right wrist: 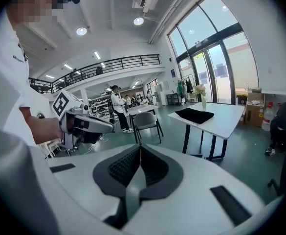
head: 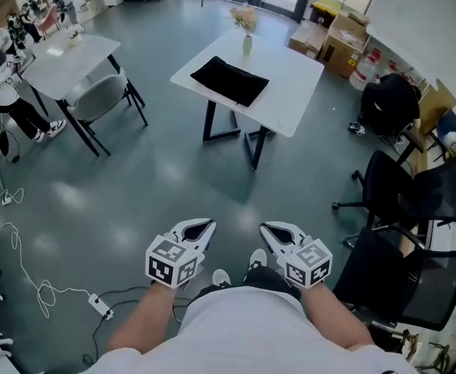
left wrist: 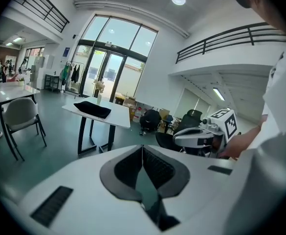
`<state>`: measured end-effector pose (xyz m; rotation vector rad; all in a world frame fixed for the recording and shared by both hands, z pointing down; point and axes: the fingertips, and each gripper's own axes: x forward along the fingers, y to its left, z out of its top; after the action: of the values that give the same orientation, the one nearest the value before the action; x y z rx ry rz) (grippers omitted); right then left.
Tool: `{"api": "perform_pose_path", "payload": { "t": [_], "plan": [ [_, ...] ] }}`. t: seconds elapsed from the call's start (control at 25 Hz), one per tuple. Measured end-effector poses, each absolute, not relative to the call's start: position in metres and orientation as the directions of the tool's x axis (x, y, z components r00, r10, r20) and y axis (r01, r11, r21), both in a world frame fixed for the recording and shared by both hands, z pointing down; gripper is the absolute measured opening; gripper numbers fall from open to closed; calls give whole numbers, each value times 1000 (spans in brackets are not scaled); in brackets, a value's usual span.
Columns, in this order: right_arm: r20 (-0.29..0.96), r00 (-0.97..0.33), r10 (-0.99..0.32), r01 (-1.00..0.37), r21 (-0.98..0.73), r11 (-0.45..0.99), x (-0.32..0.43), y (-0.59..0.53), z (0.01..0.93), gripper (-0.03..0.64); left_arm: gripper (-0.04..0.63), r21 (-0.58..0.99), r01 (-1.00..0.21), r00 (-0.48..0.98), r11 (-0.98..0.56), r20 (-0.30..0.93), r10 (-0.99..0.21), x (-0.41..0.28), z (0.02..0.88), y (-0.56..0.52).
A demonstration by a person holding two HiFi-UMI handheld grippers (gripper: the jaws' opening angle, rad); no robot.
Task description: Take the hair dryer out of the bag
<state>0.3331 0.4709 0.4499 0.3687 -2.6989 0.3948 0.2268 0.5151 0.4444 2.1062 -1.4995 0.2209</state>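
Left tongs [head: 204, 226] and right tongs [head: 268, 228] are both closed, pads together with nothing between them. We hold them side by side, low before our waist. Square markers show on their cubes, no words.

- Grey floor [head: 134, 185] runs wide and open between us and the white table [head: 290, 76].
- Black office chairs [head: 399, 279] crowd our right side.
- Cardboard boxes [head: 343, 37] sit beyond the table, print too small to read.
- Black bag [head: 229, 80] lies flat near the table's left edge, well apart from both tongs. The hair dryer is hidden from us.
- Flower vase [head: 247, 44] stands at the far edge.
- Cable [head: 48, 291] trails on the left.
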Motion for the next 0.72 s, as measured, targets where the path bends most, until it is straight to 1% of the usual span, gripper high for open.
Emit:
{"api": "perform_pose_path", "payload": {
  "t": [0.36,0.72],
  "plan": [
    [402,-902,-158,-269,-238,933,305,460,453,17,18,340,-919,343,-198,444,-828,207,454,515],
    [371,-918,-140,-253,-278,927,266,405,456,17,18,326,-930,315,-172,460,-830,177,456,472]
  ]
}}
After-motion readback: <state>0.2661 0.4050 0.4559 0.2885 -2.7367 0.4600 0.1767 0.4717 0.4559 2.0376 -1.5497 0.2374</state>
